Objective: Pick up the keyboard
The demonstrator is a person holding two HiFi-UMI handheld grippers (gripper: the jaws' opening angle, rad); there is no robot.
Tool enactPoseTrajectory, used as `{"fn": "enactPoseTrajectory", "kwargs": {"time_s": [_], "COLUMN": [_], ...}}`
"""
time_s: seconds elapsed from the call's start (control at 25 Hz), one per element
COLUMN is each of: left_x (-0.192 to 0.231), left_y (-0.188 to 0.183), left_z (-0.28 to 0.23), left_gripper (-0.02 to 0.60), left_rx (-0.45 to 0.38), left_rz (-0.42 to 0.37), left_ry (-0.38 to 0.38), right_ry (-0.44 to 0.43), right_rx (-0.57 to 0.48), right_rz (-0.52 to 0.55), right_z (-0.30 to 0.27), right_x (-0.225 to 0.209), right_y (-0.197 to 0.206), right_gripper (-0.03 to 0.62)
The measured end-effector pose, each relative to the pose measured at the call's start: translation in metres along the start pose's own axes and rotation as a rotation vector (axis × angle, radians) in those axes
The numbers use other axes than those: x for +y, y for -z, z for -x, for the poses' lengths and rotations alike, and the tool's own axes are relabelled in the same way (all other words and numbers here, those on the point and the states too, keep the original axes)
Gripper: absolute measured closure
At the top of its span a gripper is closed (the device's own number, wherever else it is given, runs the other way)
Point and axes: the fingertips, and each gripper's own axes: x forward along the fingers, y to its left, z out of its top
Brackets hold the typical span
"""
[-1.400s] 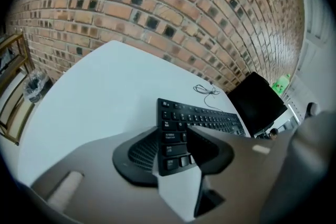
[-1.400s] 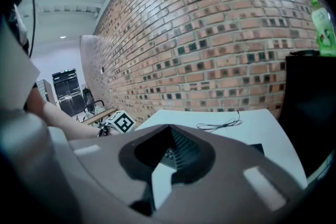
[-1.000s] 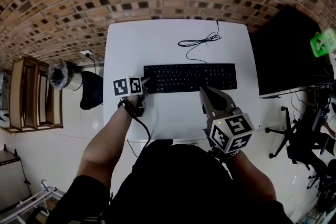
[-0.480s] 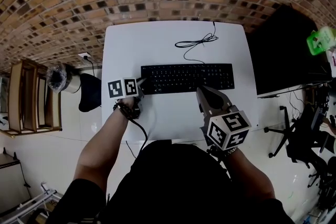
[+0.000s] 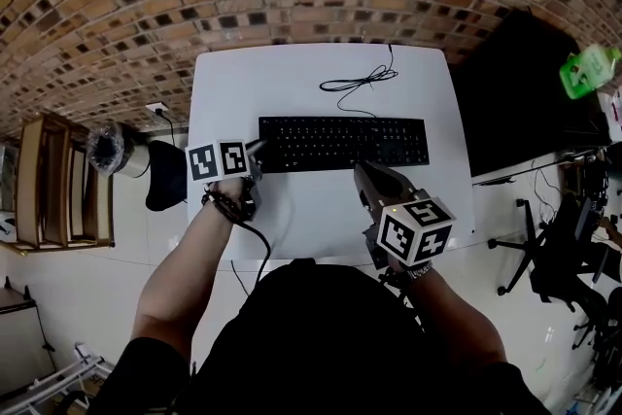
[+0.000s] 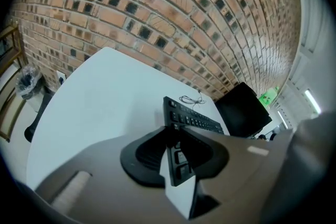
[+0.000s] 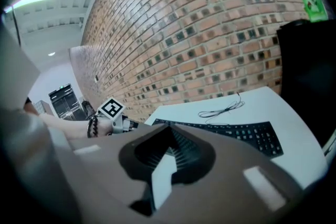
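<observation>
Obs.: the black keyboard (image 5: 342, 143) lies flat across the middle of the white tabletop (image 5: 292, 83), long side toward the person. Its thin cable (image 5: 358, 80) is looped loose on the far side. The left tool (image 5: 257, 151) is at the keyboard's left end; in the left gripper view its jaws look drawn in on that end, key rows running away between them. The right tool (image 5: 362, 172) hangs just by the front edge near the middle, jaws together on nothing; contact cannot be told. Judgement: a long, stiff, light plastic slab. Held at one end only, it would likely sag and twist in the pads. A second hold on the front edge or right end should keep it level. The thin edge offers little bite, and keys may give under a pad. The trailing cable could drag.
</observation>
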Motion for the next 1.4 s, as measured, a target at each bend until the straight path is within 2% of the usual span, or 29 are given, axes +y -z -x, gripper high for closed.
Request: {"fn": "enactPoseTrajectory", "kwargs": {"time_s": [0.4,0.56,0.64,0.8,1.0,1.08,1.4], "left_x": [-0.014,-0.015,-0.017,-0.02,-0.023,-0.024,-0.029], "left_y": [-0.01,-0.012,-0.014,-0.015,-0.016,-0.015,-0.015], "left_z": [0.009,0.01,0.011,0.012,0.015,0.016,0.019], "left_gripper": [0.495,0.495,0.495,0.495,0.497,0.497,0.497], "left_rx": [-0.014,-0.013,-0.011,-0.011,-0.008,-0.005,0.007], "left_rz": [-0.017,-0.021,-0.024,-0.026,-0.029,-0.029,-0.041], "left_ry": [0.006,0.004,0.004,0.003,0.001,0.0,-0.001], "right_ry": [-0.004,-0.009,-0.017,-0.013,-0.006,-0.02,-0.071], "right_rx": [0.024,0.027,0.03,0.024,-0.038,-0.073,-0.162], "right_rz": [-0.167,-0.273,-0.356,-0.556,-0.771,-0.848,-0.971], "right_z": [-0.002,-0.006,-0.009,-0.016,-0.024,-0.029,-0.057], "right_x": [-0.02,-0.031,-0.038,-0.062,-0.094,-0.104,-0.128], "right_y": [0.022,0.031,0.04,0.064,0.088,0.094,0.099], "right_gripper": [0.591,0.58,0.526,0.459,0.361,0.347,0.321]}}
